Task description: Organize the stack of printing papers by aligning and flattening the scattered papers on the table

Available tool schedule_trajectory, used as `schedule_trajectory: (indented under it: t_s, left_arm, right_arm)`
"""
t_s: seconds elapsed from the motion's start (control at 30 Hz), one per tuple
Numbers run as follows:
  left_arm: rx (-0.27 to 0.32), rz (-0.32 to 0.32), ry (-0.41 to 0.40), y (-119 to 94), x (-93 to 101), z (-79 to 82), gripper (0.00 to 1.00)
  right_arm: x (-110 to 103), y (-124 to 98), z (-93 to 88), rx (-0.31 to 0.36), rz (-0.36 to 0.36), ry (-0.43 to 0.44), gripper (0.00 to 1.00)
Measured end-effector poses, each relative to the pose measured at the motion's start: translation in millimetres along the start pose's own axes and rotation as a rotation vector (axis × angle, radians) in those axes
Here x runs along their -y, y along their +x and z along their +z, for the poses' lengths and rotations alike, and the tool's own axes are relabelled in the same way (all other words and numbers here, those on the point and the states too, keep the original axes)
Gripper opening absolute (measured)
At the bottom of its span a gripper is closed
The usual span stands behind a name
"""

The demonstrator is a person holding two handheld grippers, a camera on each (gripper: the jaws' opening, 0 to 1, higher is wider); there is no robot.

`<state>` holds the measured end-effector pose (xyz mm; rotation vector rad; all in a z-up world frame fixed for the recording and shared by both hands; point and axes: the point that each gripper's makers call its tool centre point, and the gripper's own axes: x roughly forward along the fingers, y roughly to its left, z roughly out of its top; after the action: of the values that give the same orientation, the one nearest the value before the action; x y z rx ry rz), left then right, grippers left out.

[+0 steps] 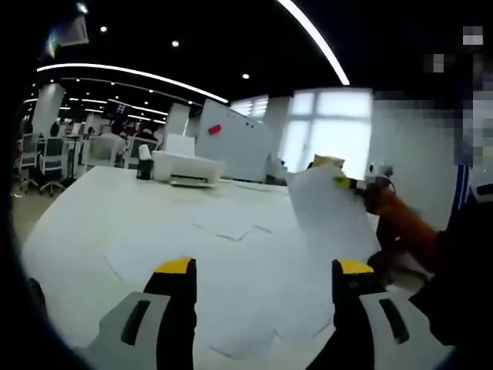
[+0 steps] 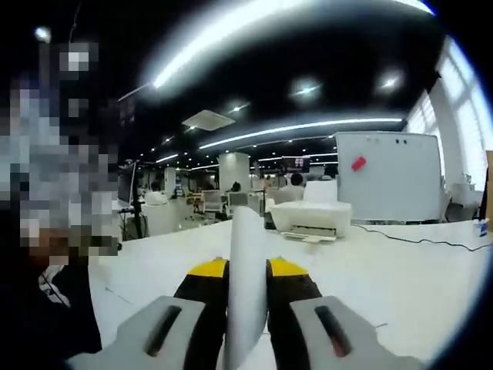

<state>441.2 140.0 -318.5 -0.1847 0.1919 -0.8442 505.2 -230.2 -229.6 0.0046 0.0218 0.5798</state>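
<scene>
The right gripper (image 2: pixel 247 271) is clamped on a white sheet of paper (image 2: pixel 245 285) standing edge-on at the centre of its view. The left gripper (image 1: pixel 264 267) hangs with jaws spread apart over loose papers (image 1: pixel 231 223) scattered mid-frame on the white table (image 1: pixel 85 208); a printer (image 1: pixel 185 167) sits beyond.

Loose white printing papers (image 1: pixel 231 254) lying flat and overlapping, scattered askew across the white tabletop (image 1: pixel 92 208) ahead of the left tool (image 1: pixel 264 270), one white sheet (image 2: pixel 246 285) lifted upright, edge-on, pinched between the right tool's (image 2: pixel 247 271) jaws
</scene>
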Motion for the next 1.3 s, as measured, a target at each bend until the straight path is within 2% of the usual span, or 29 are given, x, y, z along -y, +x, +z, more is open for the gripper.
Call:
schedule_trajectory:
  t_s: [0.43,0.77,1.03,1.3]
  left_arm:
    - [0.015,-0.026,-0.011,9,0.1,-3.1,0.76]
    - [0.101,-0.072,-0.027,19,2.6,9.8,0.79]
    - [0.137,-0.108,-0.041,32,2.1,11.2,0.79]
    - [0.164,-0.135,-0.03,43,0.7,16.6,0.79]
  right_arm:
    - [-21,4,27.3,0.027,0.053,-0.043,0.14]
    - [-33,7,43.1,0.036,0.082,-0.08,0.14]
    - [-48,13,56.1,0.043,0.121,-0.108,0.14]
    - [-55,12,68.0,0.056,0.134,-0.118,0.14]
